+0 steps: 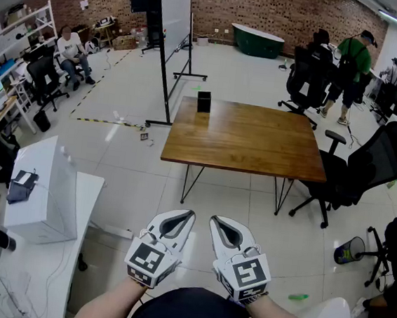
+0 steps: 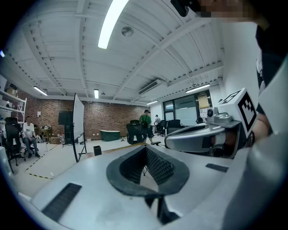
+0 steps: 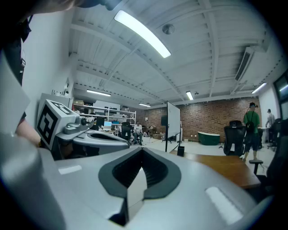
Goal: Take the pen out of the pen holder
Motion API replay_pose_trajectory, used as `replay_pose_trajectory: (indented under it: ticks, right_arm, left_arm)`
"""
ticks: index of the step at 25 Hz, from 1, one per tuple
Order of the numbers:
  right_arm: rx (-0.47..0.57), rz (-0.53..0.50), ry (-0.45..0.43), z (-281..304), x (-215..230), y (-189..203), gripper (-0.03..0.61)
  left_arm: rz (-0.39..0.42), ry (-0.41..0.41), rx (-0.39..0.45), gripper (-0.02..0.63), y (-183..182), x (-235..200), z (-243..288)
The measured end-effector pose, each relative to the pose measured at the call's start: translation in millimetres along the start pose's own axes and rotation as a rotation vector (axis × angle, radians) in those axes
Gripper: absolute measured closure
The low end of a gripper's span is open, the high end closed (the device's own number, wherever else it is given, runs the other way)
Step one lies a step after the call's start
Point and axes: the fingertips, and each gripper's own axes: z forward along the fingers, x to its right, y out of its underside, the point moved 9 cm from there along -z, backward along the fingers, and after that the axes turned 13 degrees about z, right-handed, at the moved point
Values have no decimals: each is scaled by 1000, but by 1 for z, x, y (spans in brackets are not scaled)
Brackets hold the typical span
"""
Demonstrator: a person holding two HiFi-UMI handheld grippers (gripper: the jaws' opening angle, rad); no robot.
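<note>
Pen holder well beyond left claw, right claw

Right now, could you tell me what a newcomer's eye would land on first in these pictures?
A wooden table stands mid-floor, with a small black pen holder alone at its far edge. Close to the camera, the left gripper and right gripper sit side by side, both shut and empty, well short of the table.

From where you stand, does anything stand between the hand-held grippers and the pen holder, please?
Nothing visible does: only floor and bare table lie between the left hand-held gripper, the right hand-held gripper and the pen holder.
</note>
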Motion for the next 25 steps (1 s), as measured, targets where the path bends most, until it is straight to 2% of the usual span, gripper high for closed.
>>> replay_pose_trajectory:
  ticks: [18, 25]
  right_arm:
    - [8, 6, -43, -22, 45, -5, 577]
    - [8, 0, -49, -19, 53, -6, 577]
  left_arm:
    - [-4, -66, -38, 610, -7, 30, 35]
    - [-5, -75, -42, 609, -5, 27, 44]
